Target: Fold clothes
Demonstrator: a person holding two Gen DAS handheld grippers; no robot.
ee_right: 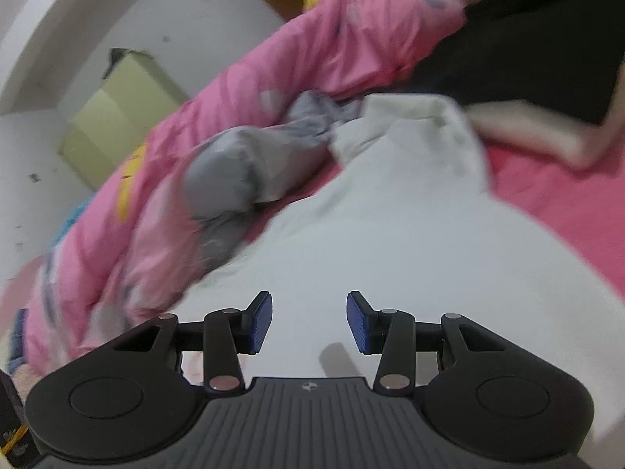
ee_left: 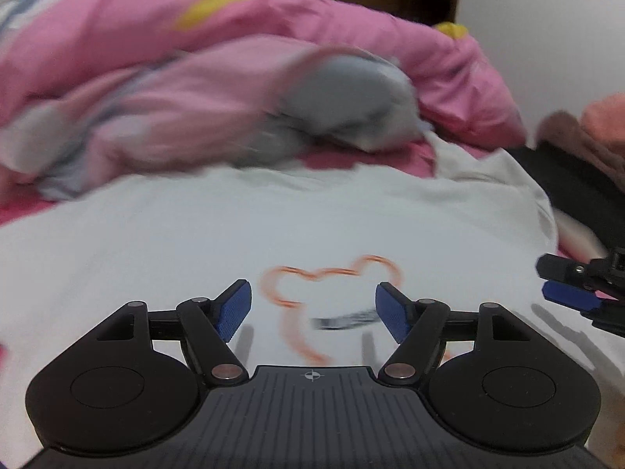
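A white shirt [ee_left: 234, 226] lies spread flat on a bed covered by a pink sheet [ee_right: 554, 191]; it carries an orange bear-head outline [ee_left: 332, 281] with a dark smear of print below it, too blurred to read. The left hand-held gripper [ee_left: 313, 310] hangs just above the shirt, right over the bear outline, its blue pads [ee_left: 234, 312] wide apart and holding nothing. The right hand-held gripper [ee_right: 309, 320] hovers above a plain stretch of the shirt, its pads [ee_right: 361, 322] also apart and empty. In the left wrist view, the right gripper's fingers show at the shirt's right edge.

Beyond the shirt, at its far side, a crumpled grey garment [ee_right: 242, 164] lies on the sheet, touching or nearly touching the shirt's folded-over white part [ee_right: 406, 125]. Behind the grey garment a pink quilt [ee_left: 195, 62] with yellow patches is bunched up along the wall. Right of the shirt's far end lies something black [ee_right: 527, 51] over a pale cushion-like edge. A yellow-green cabinet [ee_right: 121, 117] stands by the wall past the quilt. Both views are motion-blurred.
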